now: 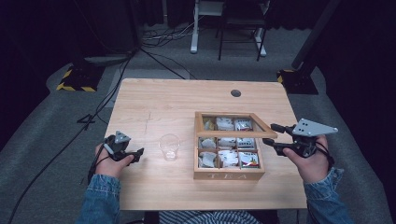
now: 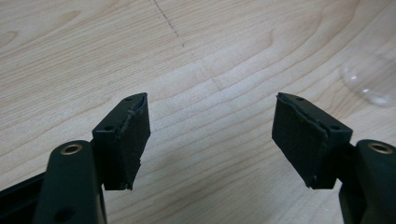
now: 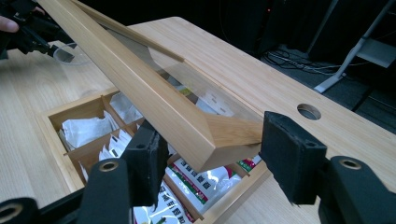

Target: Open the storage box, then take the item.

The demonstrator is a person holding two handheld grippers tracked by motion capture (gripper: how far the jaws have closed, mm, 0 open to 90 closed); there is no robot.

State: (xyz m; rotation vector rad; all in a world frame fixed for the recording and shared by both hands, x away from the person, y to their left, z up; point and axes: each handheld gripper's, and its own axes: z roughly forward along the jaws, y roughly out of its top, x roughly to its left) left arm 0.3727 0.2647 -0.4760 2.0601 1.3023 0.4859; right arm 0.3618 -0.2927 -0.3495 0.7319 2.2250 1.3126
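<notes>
Wooden tea box (image 1: 229,175) set near table's (image 1: 154,93) right edge, glass lid (image 3: 154,100) corner gripped and held half up by right gripper (image 3: 212,161), left gripper (image 2: 210,135) kept open and empty over bare wood, clear plastic cup (image 1: 169,146) placed just beside it.

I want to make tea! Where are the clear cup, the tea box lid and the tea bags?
clear cup (image 1: 169,146), high view, on its side wall.
tea box lid (image 3: 154,100), right gripper view, on its wooden front rail.
tea bags (image 1: 227,158), high view, on a front-row packet.
</notes>
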